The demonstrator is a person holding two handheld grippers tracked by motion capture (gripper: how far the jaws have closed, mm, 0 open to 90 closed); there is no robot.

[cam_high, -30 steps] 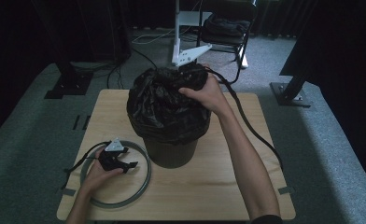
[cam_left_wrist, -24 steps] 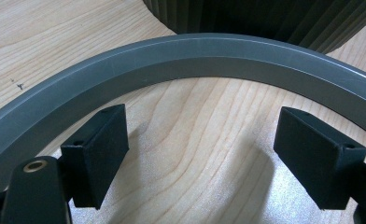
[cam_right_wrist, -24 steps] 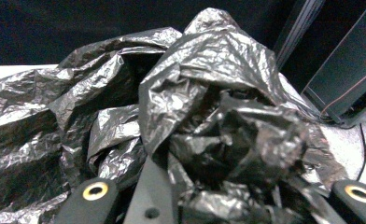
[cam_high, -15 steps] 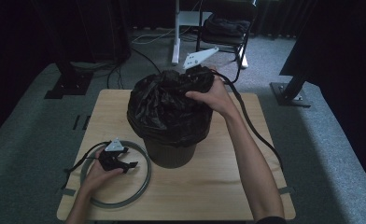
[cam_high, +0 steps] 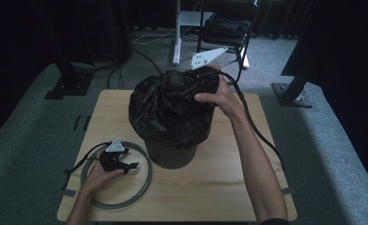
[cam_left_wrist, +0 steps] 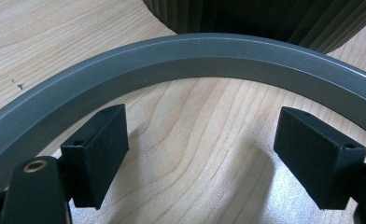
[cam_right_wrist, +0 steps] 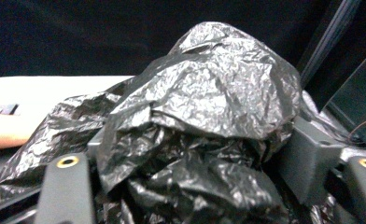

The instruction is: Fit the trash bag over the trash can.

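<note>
A dark ribbed bin (cam_high: 170, 154) stands mid-table, lined with a crumpled black bag (cam_high: 168, 105) that bulges over its rim. My right gripper (cam_high: 187, 88) lies at the bag's top right, its grey plate sticking out behind. In the right gripper view its jaws (cam_right_wrist: 195, 163) have just been opening and stand wide, with bunched bag film (cam_right_wrist: 218, 93) between them. My left gripper (cam_high: 128, 165) rests on the table inside a grey ring (cam_high: 142, 185), left of the bin. It stands open (cam_left_wrist: 200, 158) with only wood between the pads, and the ring (cam_left_wrist: 209, 51) curves in front.
The wooden table (cam_high: 229, 187) has bare room to the right of the bin and in front of it. The right gripper's cable trails down the table's right side. Beyond the table's far edge are a chair (cam_high: 229, 28), a white stand and black posts on grey carpet.
The right hand and its grey plate have shifted slightly right over the bag's top. The left hand and the ring have stayed put.
</note>
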